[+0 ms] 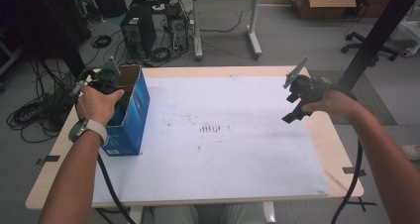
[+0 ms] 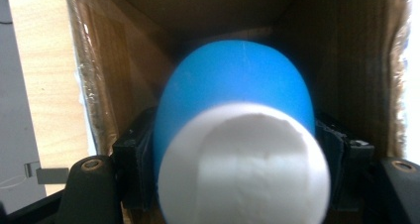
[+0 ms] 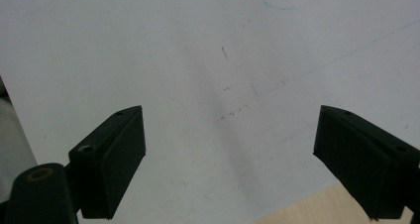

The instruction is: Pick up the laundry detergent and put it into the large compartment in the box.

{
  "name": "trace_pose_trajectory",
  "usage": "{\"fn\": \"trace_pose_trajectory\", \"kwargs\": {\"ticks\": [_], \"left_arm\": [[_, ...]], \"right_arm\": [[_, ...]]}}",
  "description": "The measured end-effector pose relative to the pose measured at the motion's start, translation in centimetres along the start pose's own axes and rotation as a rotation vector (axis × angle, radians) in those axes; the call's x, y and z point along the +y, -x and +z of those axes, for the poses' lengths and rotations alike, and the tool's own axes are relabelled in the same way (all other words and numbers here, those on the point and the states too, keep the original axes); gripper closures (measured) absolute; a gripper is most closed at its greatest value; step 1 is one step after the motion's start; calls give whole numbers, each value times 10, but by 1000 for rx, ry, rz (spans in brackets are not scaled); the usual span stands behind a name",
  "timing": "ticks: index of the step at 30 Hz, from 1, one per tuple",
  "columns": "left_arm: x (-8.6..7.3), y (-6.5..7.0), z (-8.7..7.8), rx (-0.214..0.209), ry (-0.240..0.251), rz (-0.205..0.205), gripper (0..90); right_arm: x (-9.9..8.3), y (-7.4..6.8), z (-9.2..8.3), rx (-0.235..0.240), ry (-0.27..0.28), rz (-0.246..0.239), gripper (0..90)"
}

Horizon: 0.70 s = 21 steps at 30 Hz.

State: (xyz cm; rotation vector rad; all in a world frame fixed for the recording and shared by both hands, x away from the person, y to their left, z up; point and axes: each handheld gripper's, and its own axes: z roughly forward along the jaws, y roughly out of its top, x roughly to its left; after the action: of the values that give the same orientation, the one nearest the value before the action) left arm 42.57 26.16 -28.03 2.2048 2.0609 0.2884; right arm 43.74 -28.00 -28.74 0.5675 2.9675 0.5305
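inside the blue box (image 1: 132, 116), left tool (image 2: 237, 149) grips a blue-and-white object (image 2: 237, 135); right tool (image 3: 230, 159) hangs open over the sheet (image 3: 198, 60).

There is one blue box (image 1: 130, 116) on one bench (image 1: 237, 135). One blue and white thing (image 2: 237, 135) sits inside the box. There are two claws, left claw (image 1: 101, 80) and right claw (image 1: 297, 102).

Wooden table (image 1: 337, 149), light top. White sheet (image 1: 223, 149) covers most of it, scuffed near ctr. Blue box (image 1: 133, 117) stands at sheet's left edge.
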Motion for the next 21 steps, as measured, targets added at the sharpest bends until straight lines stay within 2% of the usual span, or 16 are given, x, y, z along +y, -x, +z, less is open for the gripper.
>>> {"fn": "trace_pose_trajectory", "kwargs": {"ticks": [8, 10, 13, 21], "left_arm": [[0, 2, -14, 30, 34, -1, 254], [1, 1, -18, 7, 32, -2, 246], [1, 1, -31, 26, 49, 15, 228], [0, -2, -71, 33, 88, 35, 229]], "right_arm": [[1, -2, -2, 2, 8, -3, 127], [1, -3, -2, 3, 8, -2, 127], [0, -4, -3, 3, 5, -4, 127], [1, -8, -6, 1, 12, -5, 128]]}}
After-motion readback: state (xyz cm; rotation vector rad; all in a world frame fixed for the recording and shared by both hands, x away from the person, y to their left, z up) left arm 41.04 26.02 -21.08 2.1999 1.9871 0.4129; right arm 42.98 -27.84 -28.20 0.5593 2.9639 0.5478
